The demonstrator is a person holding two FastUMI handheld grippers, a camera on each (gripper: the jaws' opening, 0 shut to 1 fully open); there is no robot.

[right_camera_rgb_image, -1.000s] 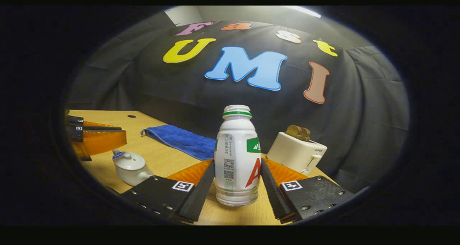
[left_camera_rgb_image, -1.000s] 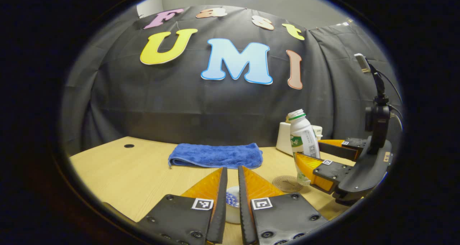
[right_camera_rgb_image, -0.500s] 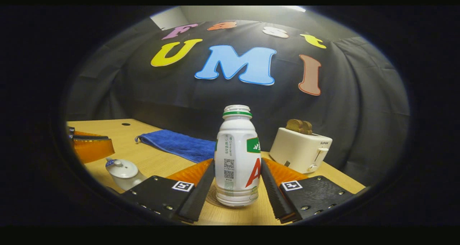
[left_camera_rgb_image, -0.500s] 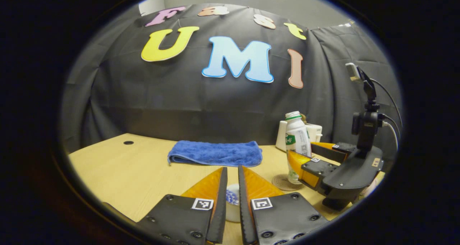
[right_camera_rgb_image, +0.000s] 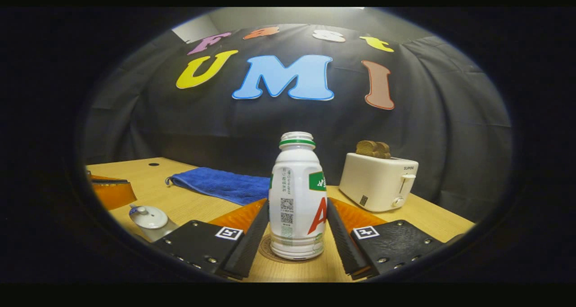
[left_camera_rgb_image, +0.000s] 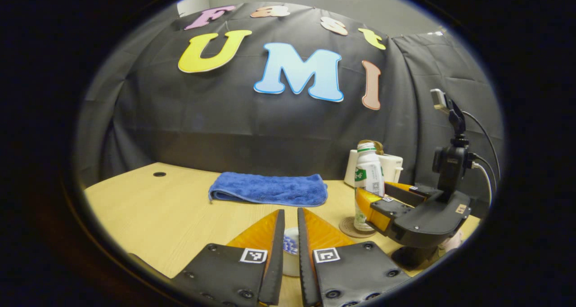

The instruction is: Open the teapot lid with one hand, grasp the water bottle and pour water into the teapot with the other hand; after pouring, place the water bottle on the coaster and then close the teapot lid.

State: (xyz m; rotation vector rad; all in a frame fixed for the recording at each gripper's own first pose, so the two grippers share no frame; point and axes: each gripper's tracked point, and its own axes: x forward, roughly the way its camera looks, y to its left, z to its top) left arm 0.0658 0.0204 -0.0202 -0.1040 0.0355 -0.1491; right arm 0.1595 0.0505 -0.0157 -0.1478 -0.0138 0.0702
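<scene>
The white water bottle (right_camera_rgb_image: 297,199) with a green neck ring stands upright on the round brown coaster (right_camera_rgb_image: 265,250). My right gripper (right_camera_rgb_image: 298,203) is shut on it, one finger pressing each side. In the left gripper view the bottle (left_camera_rgb_image: 368,176), the coaster (left_camera_rgb_image: 348,228) and that right gripper (left_camera_rgb_image: 375,192) are at the right. The small white teapot (right_camera_rgb_image: 153,221) sits at the lower left with its lid on. My left gripper (left_camera_rgb_image: 289,212) hangs just above the teapot (left_camera_rgb_image: 290,248), shut to a narrow slit with nothing between the tips; its fingers (right_camera_rgb_image: 112,192) do not touch the pot.
A folded blue towel (left_camera_rgb_image: 270,189) lies at the back middle of the wooden table (left_camera_rgb_image: 157,208). A white toaster (right_camera_rgb_image: 378,181) with bread in it stands behind the bottle at the right. A small hole (left_camera_rgb_image: 159,174) is in the table's far left corner.
The right gripper has carried the bottle from a tilted, raised pose down onto the coaster, where it now stands upright. The left gripper has hardly moved.
</scene>
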